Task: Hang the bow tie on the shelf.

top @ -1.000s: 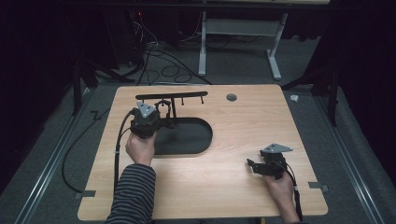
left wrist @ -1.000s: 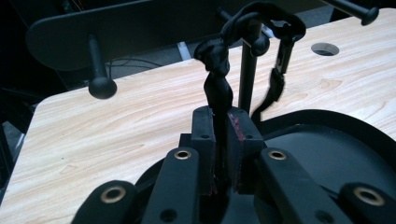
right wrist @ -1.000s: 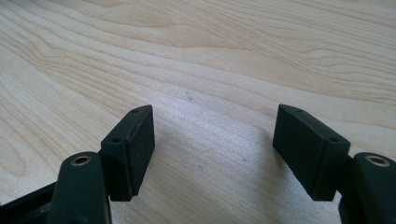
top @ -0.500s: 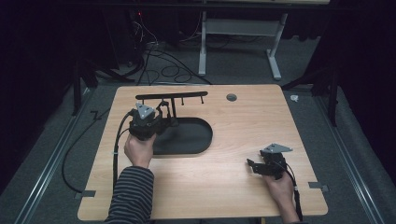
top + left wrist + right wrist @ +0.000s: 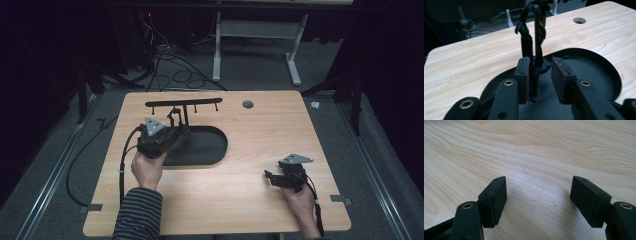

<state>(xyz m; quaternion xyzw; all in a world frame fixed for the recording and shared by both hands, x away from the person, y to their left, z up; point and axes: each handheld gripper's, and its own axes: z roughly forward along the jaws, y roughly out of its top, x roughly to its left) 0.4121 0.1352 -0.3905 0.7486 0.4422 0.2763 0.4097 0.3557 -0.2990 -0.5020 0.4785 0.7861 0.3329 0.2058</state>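
Wooden table (image 5: 260, 145), dark room behind — left gripper (image 5: 540, 77) had just been opening, strap (image 5: 526, 47) hanging loose from the rack (image 5: 182, 104) at twelve o'clock between slack jaws. Release looked done; right gripper (image 5: 537, 202) idled wide open.

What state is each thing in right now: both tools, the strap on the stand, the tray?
Left tool: jaws have just been opening, strap between them, near the left pad, gap to the right pad.
Right tool: open, nothing between the pads, over bare table.
Black strap: hanging from the stand's hook.
Stand: upright on the tray.
Black tray: flat on the table.
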